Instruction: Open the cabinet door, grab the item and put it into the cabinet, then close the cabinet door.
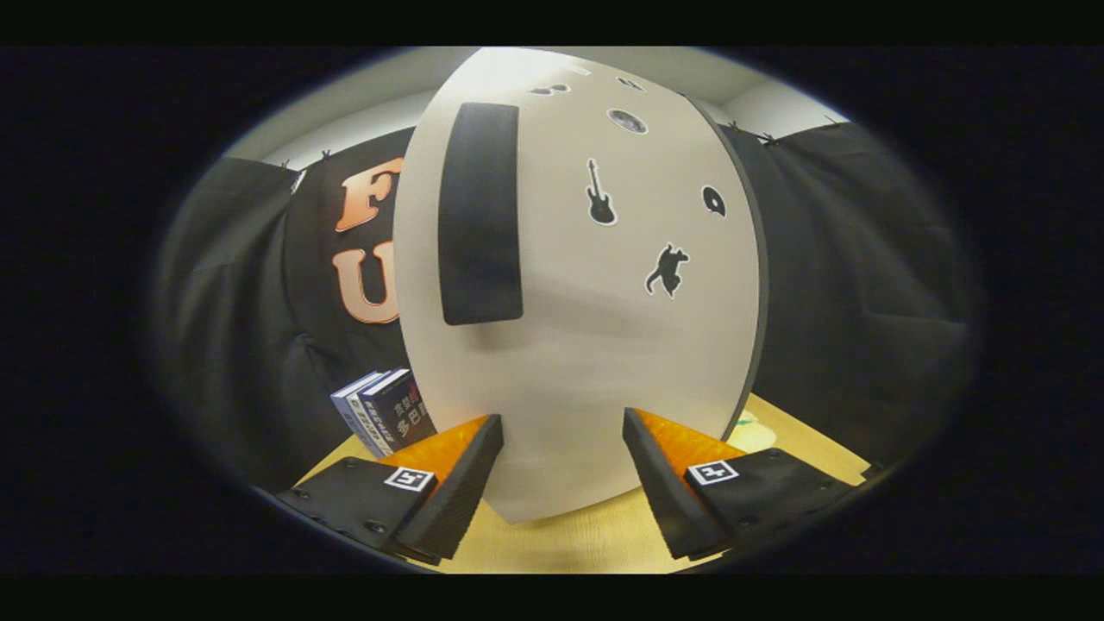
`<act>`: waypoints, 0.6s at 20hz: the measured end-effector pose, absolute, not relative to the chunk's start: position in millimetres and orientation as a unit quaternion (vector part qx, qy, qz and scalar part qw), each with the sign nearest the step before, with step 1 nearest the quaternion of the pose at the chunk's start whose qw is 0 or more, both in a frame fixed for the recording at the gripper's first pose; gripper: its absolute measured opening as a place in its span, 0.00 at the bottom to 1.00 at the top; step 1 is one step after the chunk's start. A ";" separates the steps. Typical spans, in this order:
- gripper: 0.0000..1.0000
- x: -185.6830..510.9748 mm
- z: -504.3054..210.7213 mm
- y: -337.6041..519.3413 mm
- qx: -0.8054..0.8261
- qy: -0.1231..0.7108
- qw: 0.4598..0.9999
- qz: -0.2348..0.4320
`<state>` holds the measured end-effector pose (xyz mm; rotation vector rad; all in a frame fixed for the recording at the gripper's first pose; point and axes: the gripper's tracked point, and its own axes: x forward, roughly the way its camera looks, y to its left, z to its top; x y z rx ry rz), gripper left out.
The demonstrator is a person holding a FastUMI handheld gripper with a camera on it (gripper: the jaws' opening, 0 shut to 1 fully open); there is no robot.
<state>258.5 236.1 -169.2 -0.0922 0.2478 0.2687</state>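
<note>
I hold my gripper [562, 448] level and pointed straight at the front of a small white cabinet [586, 345], with its two wedge-shaped fingers [457, 483] spread well apart and nothing between them but the lower part of the cabinet's face. The fingertips sit just short of that face; I cannot tell whether they touch it. Each finger carries a ridged, textured pad on its inner side and a small square black-and-white marker [408, 478] on its top plate. The smooth white cabinet door [561, 259] is closed, flat and matte, and the lens makes it bulge like a dome. On the door's left half stands a tall, dark, rounded rectangular handle pad [480, 213], upright and soft-looking. To its right are small black stickers: a guitar sticker [600, 193], a leaping animal sticker [668, 270], and a few smaller shapes higher up that are too small to make out. The cabinet stands on a pale wooden tabletop [595, 539], whose grain shows between and beneath my fingers. Left of the cabinet, beyond my left finger, two blue-and-white books [384, 412] stand upright side by side, close against the cabinet's side. Black cloth [862, 285] hangs behind everything on both sides.
</note>
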 end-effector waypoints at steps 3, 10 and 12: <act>0.92 274.0 -172.2 246.8 -0.057 0.119 0.983 0.128; 0.93 269.7 -173.0 246.5 -0.050 0.132 0.984 0.106; 0.93 257.7 -163.9 231.6 -0.045 0.130 0.987 0.089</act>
